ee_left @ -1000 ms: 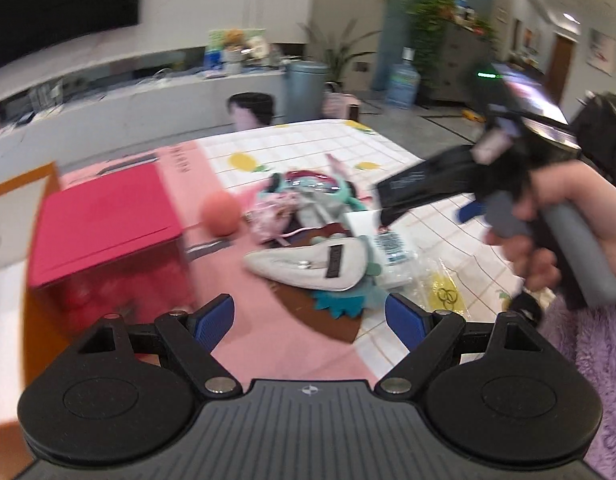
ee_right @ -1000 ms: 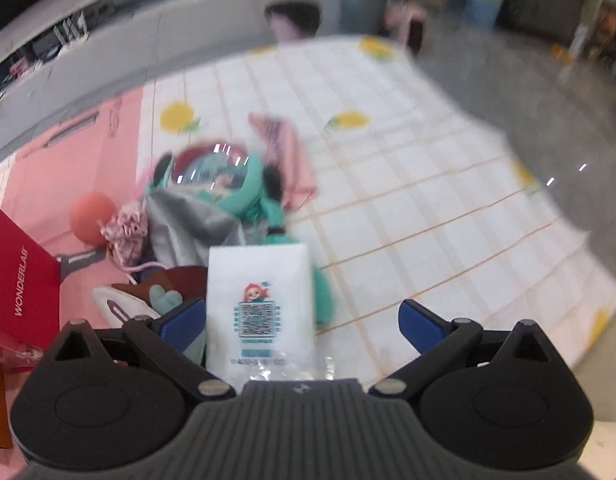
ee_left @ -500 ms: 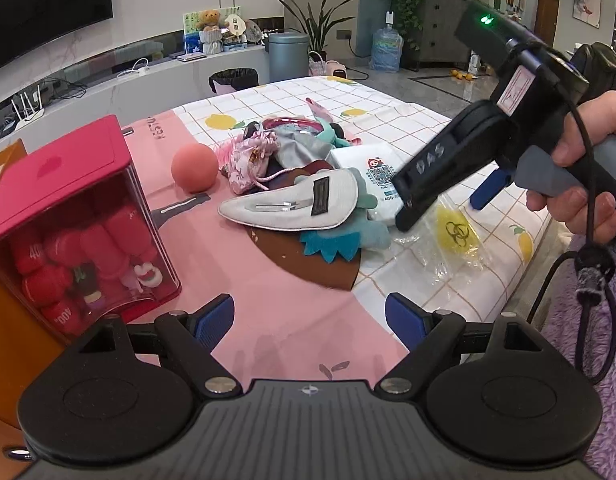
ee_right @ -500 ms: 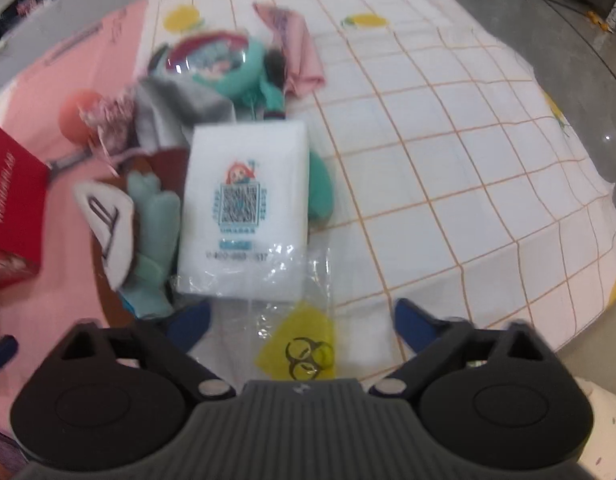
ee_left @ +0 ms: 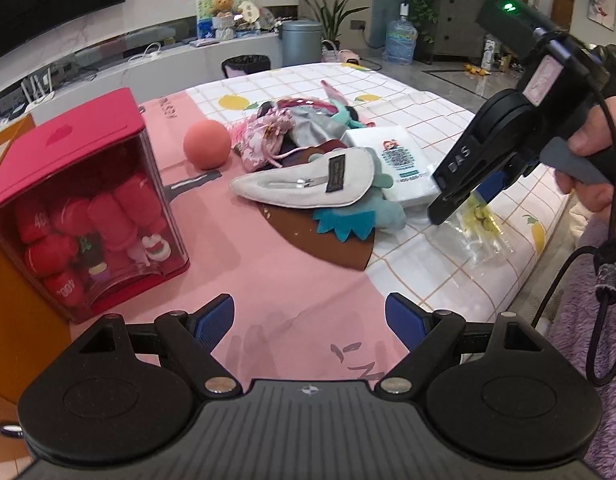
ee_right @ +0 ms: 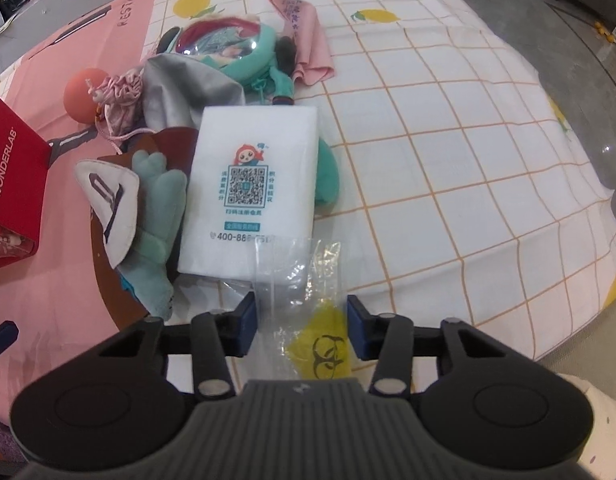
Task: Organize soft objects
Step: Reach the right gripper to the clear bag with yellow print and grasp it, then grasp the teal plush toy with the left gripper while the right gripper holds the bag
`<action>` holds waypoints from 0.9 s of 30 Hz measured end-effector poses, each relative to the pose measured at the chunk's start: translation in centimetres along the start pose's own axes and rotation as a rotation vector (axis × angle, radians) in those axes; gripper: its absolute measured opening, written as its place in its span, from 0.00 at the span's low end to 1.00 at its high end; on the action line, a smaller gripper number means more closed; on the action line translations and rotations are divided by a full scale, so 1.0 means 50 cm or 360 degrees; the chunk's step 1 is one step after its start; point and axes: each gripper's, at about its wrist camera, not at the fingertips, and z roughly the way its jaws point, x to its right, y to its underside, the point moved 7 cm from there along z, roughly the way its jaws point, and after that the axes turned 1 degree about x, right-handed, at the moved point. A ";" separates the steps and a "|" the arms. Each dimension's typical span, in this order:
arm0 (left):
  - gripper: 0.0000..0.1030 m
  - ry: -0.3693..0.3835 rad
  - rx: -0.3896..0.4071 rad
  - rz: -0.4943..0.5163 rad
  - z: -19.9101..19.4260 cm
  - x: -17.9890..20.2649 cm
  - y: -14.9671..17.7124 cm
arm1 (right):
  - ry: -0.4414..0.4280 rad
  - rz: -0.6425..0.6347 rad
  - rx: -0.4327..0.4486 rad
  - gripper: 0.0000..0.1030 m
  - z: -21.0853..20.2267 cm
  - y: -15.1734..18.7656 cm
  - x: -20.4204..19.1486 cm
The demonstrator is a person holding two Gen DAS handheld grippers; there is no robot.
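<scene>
Right gripper (ee_right: 301,330), low centre of the right wrist view, jaws just narrowing around a clear plastic bag (ee_right: 303,280) with a yellow patch, pads beside it, contact unclear. White tissue pack (ee_right: 249,184) directly above, amid plush toys. Left gripper (ee_left: 310,320), lower centre of its view, spread wide, empty, above pink cloth (ee_left: 267,280). Red box (ee_left: 79,204) at left.

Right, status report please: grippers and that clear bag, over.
Left gripper open, empty. Right gripper jaws just closing around clear bag, grip unconfirmed. White packet overlaps bag's far end.
</scene>
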 end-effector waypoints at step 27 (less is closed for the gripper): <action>0.96 0.0041 0.0157 0.0025 0.066 0.086 -0.101 | -0.0147 0.0046 0.0493 0.04 -0.138 -0.029 0.038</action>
